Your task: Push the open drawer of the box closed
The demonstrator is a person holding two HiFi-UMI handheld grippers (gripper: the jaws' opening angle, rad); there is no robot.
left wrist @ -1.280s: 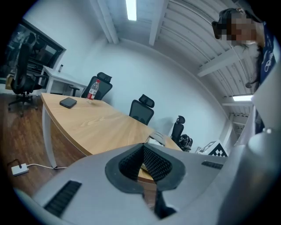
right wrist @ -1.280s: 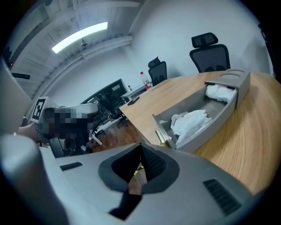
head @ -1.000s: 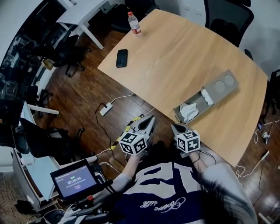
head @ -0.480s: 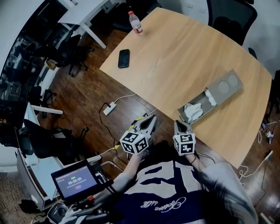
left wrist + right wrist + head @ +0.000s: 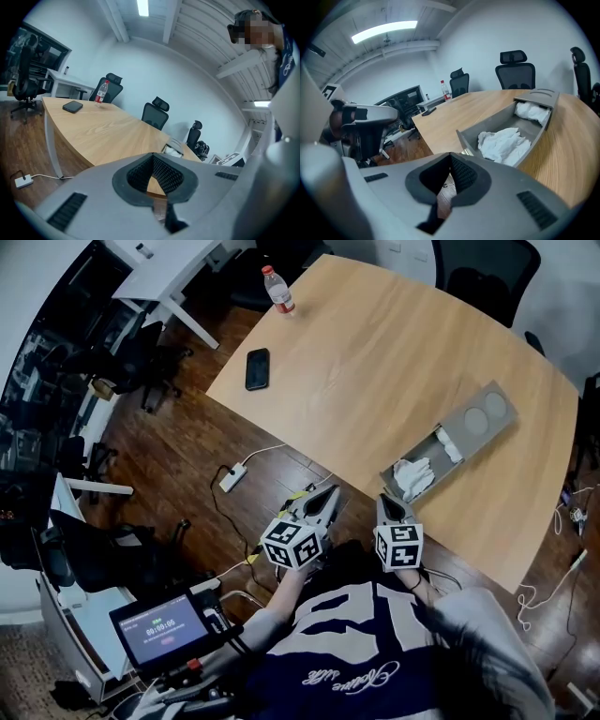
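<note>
Table [image 5: 375, 362]: light wood-grain top, smooth and matt. Box [image 5: 483, 418] and drawer [image 5: 497, 123]: plain grey, matt finish, the drawer holding crumpled white cloth or tissue [image 5: 501, 143]. Floor [image 5: 178, 456]: dark wood boards, slight sheen.

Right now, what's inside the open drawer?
Crumpled white cloth lies in the drawer; a second wad sits at the box mouth. Anything beneath them is covered.

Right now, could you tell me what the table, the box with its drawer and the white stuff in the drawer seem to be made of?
The table looks like light wood or wood-look laminate, matte, with faint grain. The box and drawer are grey and matte with thin flat walls: plastic or painted board, I can't tell which. The white stuff is soft crumpled cloth or tissue, judging by its folds.
</note>
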